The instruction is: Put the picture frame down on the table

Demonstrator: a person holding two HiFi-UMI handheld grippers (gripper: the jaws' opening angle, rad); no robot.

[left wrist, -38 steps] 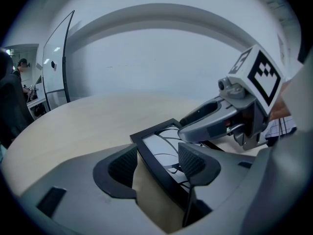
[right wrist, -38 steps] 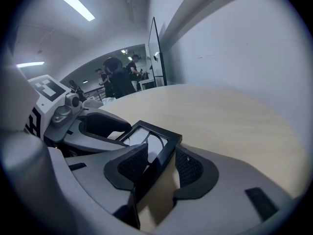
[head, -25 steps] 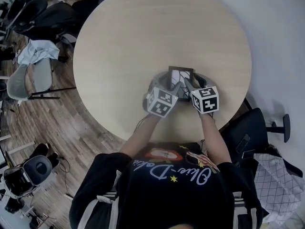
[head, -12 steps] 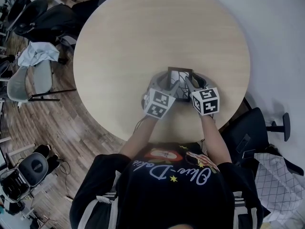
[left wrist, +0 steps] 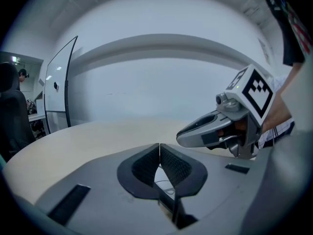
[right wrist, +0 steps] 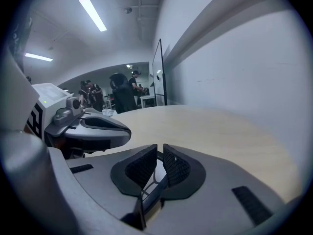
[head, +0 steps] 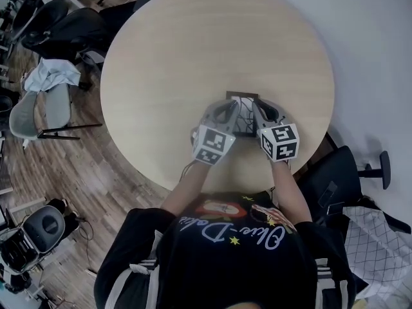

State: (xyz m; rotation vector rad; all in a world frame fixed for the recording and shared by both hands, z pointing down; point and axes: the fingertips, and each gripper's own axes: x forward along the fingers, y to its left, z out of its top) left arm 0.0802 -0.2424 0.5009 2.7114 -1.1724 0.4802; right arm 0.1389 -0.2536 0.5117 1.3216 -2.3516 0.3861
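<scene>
A small dark picture frame [head: 244,102] with a white picture sits between my two grippers at the near right of the round table [head: 193,56]. My left gripper [head: 232,112] grips its left side and my right gripper [head: 255,112] its right side. Seen from the left gripper view, the left gripper [left wrist: 159,153] has its pads together at the tips, with the frame's edge [left wrist: 168,202] caught lower down. The right gripper view shows the right gripper [right wrist: 160,156] with a narrow gap and the frame's edge [right wrist: 149,192] in it. Both pairs of jaws have just been closing on the frame.
Office chairs [head: 38,108] stand on the wood floor to the left, and a black chair [head: 335,179] at the right by my body. A glass panel [right wrist: 159,75] stands past the table's far edge. People [right wrist: 122,92] are far behind.
Both grippers' jaws have closed in on the frame's sides. Both marker cubes have drifted toward me, and the frame now stands steeper between the jaws.
</scene>
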